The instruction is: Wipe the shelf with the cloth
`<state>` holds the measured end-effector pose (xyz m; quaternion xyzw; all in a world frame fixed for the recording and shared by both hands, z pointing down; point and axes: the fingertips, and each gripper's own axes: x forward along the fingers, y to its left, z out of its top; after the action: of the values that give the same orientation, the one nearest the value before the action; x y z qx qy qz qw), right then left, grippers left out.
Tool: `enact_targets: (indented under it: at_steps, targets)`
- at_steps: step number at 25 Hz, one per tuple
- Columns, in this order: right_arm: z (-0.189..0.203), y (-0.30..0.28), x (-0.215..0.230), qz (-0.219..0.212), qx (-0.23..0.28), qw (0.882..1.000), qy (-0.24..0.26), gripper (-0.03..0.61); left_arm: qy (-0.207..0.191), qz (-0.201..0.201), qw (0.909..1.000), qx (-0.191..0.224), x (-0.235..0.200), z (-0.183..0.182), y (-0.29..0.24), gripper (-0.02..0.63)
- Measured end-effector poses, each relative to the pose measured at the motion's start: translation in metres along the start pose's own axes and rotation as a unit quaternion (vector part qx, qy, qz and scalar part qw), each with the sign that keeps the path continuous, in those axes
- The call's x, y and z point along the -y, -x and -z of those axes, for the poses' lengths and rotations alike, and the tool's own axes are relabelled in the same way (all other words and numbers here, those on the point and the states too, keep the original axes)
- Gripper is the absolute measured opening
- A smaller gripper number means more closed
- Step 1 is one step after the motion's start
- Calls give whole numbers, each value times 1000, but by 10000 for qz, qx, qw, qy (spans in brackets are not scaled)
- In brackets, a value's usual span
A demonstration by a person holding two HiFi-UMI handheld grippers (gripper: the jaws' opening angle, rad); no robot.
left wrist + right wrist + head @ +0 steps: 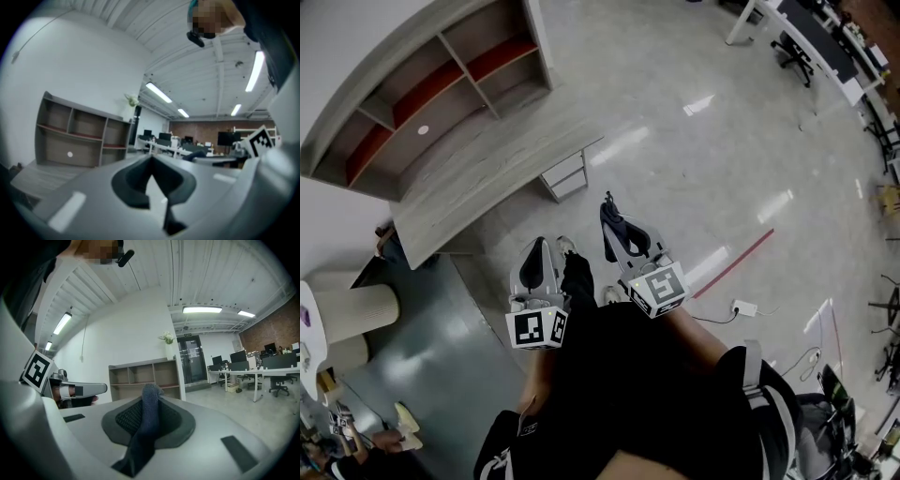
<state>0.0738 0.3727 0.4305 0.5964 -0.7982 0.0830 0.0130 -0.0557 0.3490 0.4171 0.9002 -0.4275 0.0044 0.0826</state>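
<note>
1. Right gripper (151,391): jaws clamped on a dark blue cloth (146,418), which pokes up past the tips.
2. Cloth position: well apart from the shelf (441,94), over the floor (694,159) in front of it.
3. Left gripper (151,159): jaws closed tip to tip, nothing between them; also well apart from the shelf.
4. Shelf: against the white wall, bench (487,178) directly before it.

Glossy pale floor (675,112) — distant office desks (253,370)

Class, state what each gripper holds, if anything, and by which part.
Right gripper: shut on the cloth, pinched along its length, a bunched end poking past the tips. Left gripper: shut, empty.
</note>
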Motion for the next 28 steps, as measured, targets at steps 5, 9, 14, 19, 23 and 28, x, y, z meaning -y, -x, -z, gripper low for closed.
enact_targets:
  at_steps: [5, 9, 14, 19, 23, 28]
  targets:
    - [-17, -55, 30, 215, 84, 9997, 123, 48, -57, 140, 9996, 234, -37, -24, -59, 5]
    - [-34, -112, 41, 302, 151, 9992, 236, 48, -34, 224, 9995, 227, -80, -38, -104, 5]
    - [-46, -171, 54, 421, 91, 9989, 156, 48, -109, 440, 9988, 163, -113, -58, -154, 5]
    - [-54, -225, 59, 443, 51, 9989, 106, 48, -100, 496, 9987, 97, -144, -64, -187, 5]
    - [-62, -263, 64, 483, 52, 9985, 238, 48, -105, 497, 9987, -44, -168, -61, -210, 5]
    - [-76, -297, 75, 442, 89, 9982, 397, 48, 108, 472, 9988, -91, -186, -59, -235, 5]
